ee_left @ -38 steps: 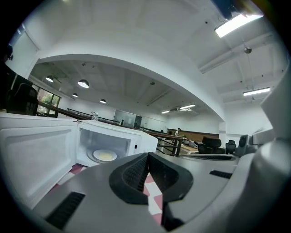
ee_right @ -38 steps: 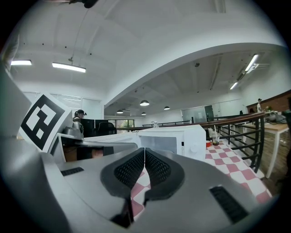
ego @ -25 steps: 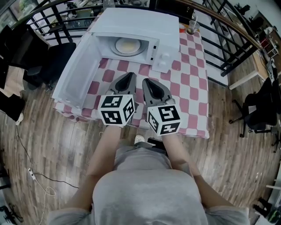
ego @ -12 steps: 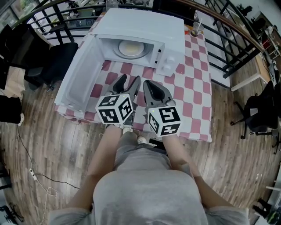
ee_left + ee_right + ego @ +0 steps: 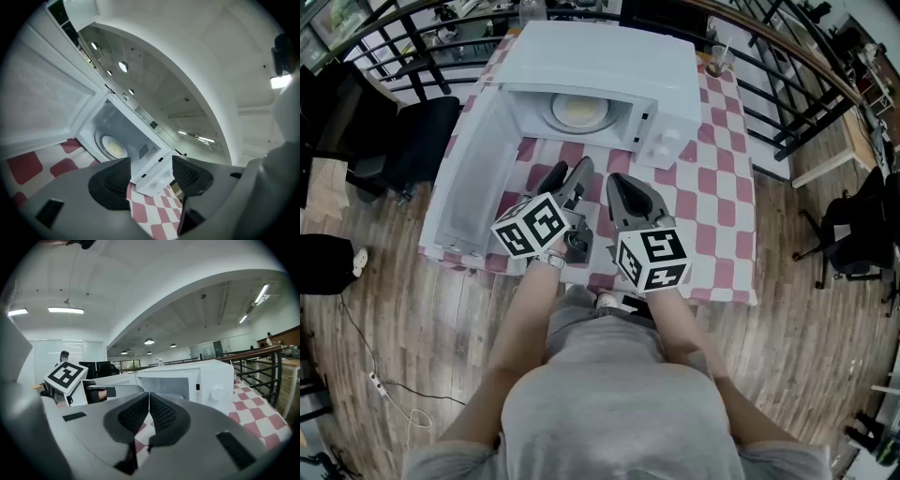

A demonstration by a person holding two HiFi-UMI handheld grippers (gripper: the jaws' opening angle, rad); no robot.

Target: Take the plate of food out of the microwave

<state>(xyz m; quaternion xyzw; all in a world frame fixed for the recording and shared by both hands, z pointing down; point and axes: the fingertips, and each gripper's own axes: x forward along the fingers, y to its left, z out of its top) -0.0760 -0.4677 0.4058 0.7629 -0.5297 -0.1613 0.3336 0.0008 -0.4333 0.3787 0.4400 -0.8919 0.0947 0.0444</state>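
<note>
Plate (image 5: 578, 111) inside open white microwave (image 5: 609, 56)

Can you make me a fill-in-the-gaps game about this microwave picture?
The microwave door is swung ___.
The plate of food sits ___ the microwave.
The right claw, open or shut, is ___.
The tablecloth squares are white and ___.
Missing words: open, inside, shut, red.

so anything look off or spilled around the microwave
Nothing stands out. The microwave has its door swung open, the plate of food lies flat inside, and no spill shows on the checked tablecloth.
</note>
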